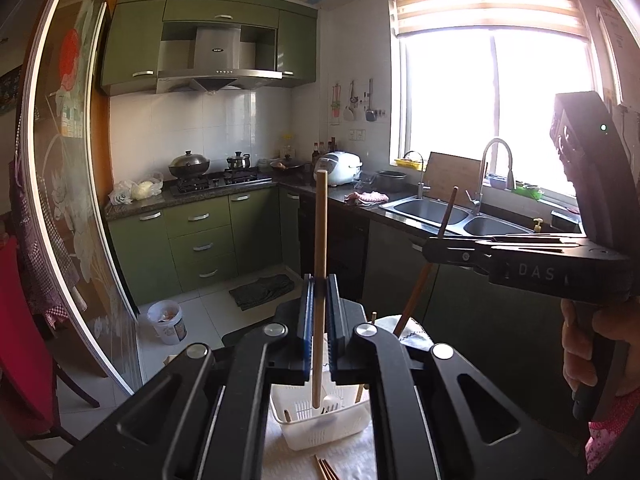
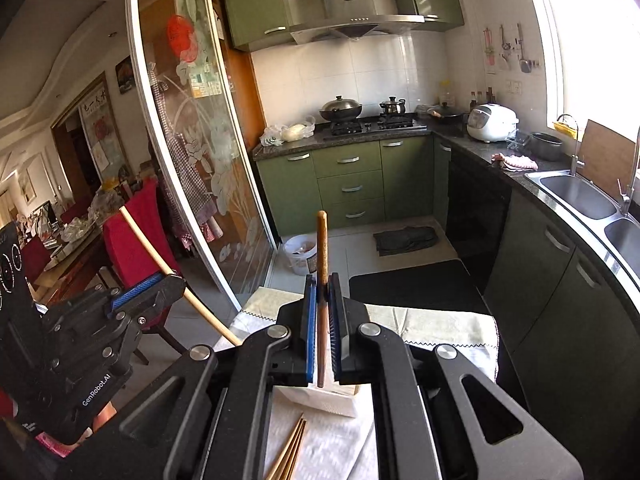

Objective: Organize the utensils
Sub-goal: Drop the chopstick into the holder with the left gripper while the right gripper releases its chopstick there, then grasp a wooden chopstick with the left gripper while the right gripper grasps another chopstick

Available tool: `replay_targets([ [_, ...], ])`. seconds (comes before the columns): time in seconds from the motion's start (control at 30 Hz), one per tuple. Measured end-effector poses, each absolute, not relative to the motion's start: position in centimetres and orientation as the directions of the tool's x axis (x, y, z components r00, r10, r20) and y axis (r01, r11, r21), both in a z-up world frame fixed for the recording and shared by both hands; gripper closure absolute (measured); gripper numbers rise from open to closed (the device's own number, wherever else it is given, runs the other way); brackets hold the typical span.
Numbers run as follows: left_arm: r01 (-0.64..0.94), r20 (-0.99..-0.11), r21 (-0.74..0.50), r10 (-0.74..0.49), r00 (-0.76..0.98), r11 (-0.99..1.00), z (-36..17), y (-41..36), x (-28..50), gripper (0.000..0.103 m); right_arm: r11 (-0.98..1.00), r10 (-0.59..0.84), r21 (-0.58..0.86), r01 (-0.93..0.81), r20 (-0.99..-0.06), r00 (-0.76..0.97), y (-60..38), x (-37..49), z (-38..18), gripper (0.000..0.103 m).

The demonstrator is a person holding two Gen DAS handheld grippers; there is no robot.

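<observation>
white slotted basket [image 1: 320, 426] below, loose chopsticks [image 2: 290, 454] on cloth [image 2: 332, 448]

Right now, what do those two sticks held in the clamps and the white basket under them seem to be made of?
The pale chopstick in the left gripper looks like bamboo or light wood: matte, tan, even colour. The dark chopstick in the right gripper looks like stained or lacquered wood: reddish-brown with a slight sheen. The white basket appears to be moulded plastic, with slotted walls.
</observation>
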State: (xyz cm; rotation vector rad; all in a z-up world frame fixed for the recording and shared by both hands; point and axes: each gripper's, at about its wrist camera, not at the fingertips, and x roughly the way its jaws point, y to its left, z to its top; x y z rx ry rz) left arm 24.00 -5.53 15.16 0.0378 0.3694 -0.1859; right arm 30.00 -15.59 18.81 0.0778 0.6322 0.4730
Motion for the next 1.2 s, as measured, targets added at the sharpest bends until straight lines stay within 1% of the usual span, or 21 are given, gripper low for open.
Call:
replay_targets([
  [0.17,0.154,-0.433,-0.006,-0.141,0.890,0.988,11.7,-5.2,27.8,0.097,0.904,0.418,0.211,-0.371,-0.616,0.667,-14.9,33.4,14.4,0.096],
  [0.3,0.154,-0.498,-0.017,-0.142,0.855,0.988,9.1,-5.0,29.8,0.097,0.900,0.419,0.210,-0.383,-0.663,0.621,-14.1,34.7,10.7,0.096],
  [0.43,0.164,-0.527,-0.020,-0.150,0.837,0.986,7.9,-4.7,29.9,0.097,0.899,0.411,0.197,-0.391,-0.686,0.601,-13.4,34.8,8.9,0.095],
  [0.47,0.167,-0.529,-0.019,-0.152,0.835,0.986,7.9,-4.7,29.7,0.094,0.898,0.413,0.198,-0.393,-0.688,0.597,-13.4,34.7,8.7,0.094],
  [0.5,0.170,-0.529,-0.019,-0.154,0.835,0.985,8.0,-4.8,29.4,0.091,0.899,0.412,0.197,-0.392,-0.688,0.598,-13.3,34.6,8.7,0.089],
  [0.53,0.170,-0.527,-0.020,-0.155,0.835,0.985,8.3,-4.7,29.2,0.085,0.901,0.407,0.190,-0.391,-0.687,0.603,-13.3,34.4,8.8,0.086],
  [0.57,0.173,-0.524,-0.021,-0.159,0.837,0.985,8.5,-4.7,28.9,0.081,0.902,0.403,0.184,-0.391,-0.682,0.610,-13.2,34.1,8.9,0.086],
  [0.7,0.184,-0.510,-0.028,-0.172,0.843,0.983,9.9,-4.8,27.0,0.079,0.895,0.426,0.201,-0.398,-0.648,0.631,-13.9,32.1,10.4,0.085],
  [0.73,0.191,-0.513,-0.036,-0.182,0.839,0.981,10.1,-4.7,26.3,0.078,0.891,0.438,0.210,-0.403,-0.634,0.637,-14.3,31.3,10.9,0.079],
  [0.8,0.207,-0.536,-0.051,-0.201,0.820,0.977,9.9,-4.7,25.0,0.072,0.883,0.457,0.223,-0.413,-0.610,0.648,-15.4,29.4,11.4,0.071],
  [0.83,0.209,-0.558,-0.061,-0.207,0.804,0.976,9.4,-4.6,24.4,0.067,0.880,0.463,0.228,-0.416,-0.603,0.650,-16.0,28.2,11.3,0.070],
  [0.87,0.209,-0.587,-0.075,-0.213,0.781,0.975,8.5,-4.5,23.8,0.065,0.877,0.470,0.235,-0.419,-0.600,0.647,-16.6,27.1,10.9,0.070],
  [0.97,0.199,-0.707,-0.109,-0.217,0.673,0.974,4.0,-4.4,22.6,0.065,0.872,0.481,0.260,-0.416,-0.617,0.623,-18.4,24.1,8.3,0.070],
  [1.07,0.179,-0.818,-0.110,-0.191,0.543,0.978,-1.9,-4.7,22.3,0.065,0.873,0.479,0.289,-0.392,-0.658,0.582,-19.9,22.0,4.5,0.070],
  [1.2,0.125,-0.905,-0.121,-0.161,0.394,0.985,-8.4,-4.5,23.7,0.067,0.875,0.477,0.329,-0.356,-0.711,0.516,-21.5,20.8,0.0,0.070],
])
